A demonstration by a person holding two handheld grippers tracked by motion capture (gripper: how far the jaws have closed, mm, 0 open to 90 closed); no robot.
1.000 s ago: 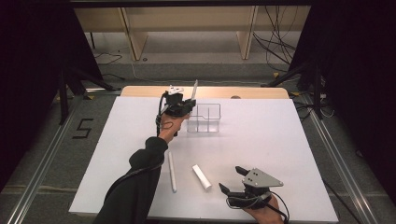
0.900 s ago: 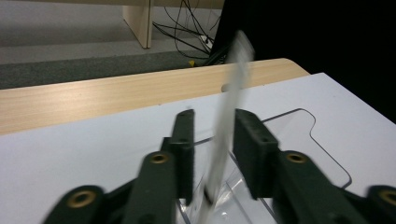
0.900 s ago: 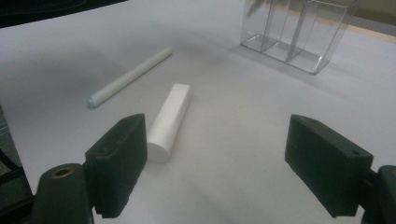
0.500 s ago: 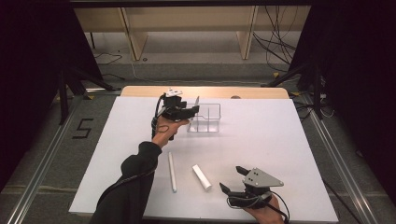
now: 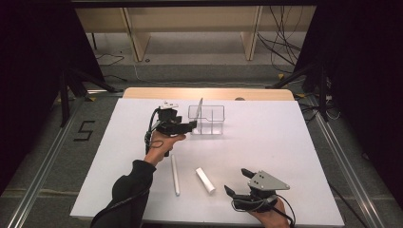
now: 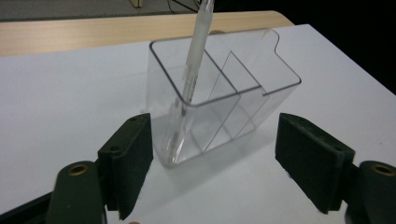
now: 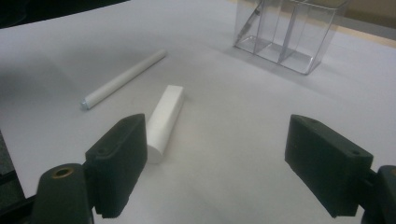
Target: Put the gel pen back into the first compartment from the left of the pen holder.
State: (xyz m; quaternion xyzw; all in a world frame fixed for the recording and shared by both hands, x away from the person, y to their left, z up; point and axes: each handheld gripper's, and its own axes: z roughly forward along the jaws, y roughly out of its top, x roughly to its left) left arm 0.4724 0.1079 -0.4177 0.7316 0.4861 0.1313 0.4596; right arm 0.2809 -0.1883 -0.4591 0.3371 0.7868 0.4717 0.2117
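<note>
White sheeting is covering the table (image 5: 285, 156), and everything is being placed here against the clear organizer (image 5: 207, 119) standing near its far edge. Nearest the person, well short of the organizer, the right gripper (image 7: 224, 172) is hovering with its jaws spread wide and nothing between them; a short white stick (image 7: 164, 122) is lying just ahead of its left jaw. Beside that, a longer white tube (image 5: 175, 174) is lying flat, also well apart from the organizer. Farther out, the left gripper (image 6: 212, 158) is sitting just in front of the organizer, its jaws having just been opening, and they are now standing released with nothing pinched. A pen (image 6: 190, 77) is leaning in the organizer's left compartment, its tip on the floor and its top sticking out above the rim.

Risk, as I judge it: the organizer is light (and clear, so easy to misjudge), and a jaw clipping it or the leaning pen could be tipping both over.
</note>
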